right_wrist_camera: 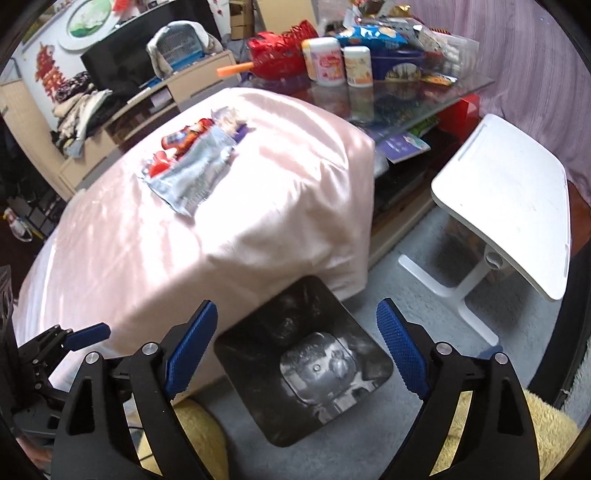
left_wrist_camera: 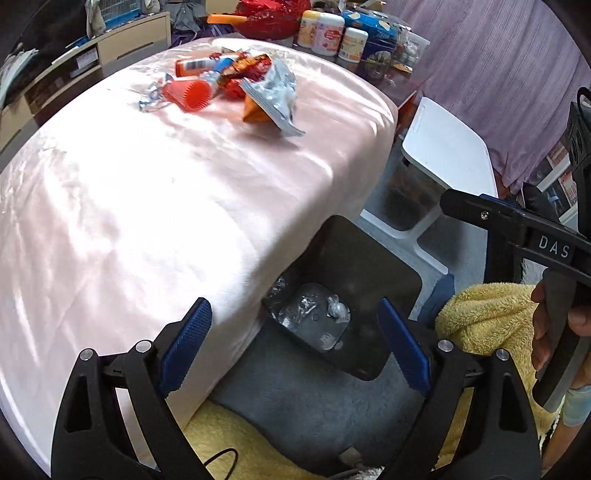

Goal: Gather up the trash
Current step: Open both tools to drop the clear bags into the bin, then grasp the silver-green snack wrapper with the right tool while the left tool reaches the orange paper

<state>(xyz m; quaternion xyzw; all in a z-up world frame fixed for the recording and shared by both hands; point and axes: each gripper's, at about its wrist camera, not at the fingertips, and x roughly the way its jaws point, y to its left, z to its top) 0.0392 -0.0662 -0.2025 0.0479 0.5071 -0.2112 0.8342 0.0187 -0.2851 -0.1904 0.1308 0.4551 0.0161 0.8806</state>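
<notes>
A black trash bin stands on the floor against the pink-covered table. Crumpled clear plastic lies at its bottom. My left gripper hangs open above the bin's near edge, nothing between its fingers. My right gripper is open over the bin too, and empty; its body shows at the right of the left wrist view. On the far end of the table lies a trash pile: a red cup, a silver snack bag, wrappers and an orange tube.
A white side table stands right of the bin. A glass table with jars and snack packs is behind the pink one. Yellow fuzzy fabric lies near me. Grey carpet surrounds the bin.
</notes>
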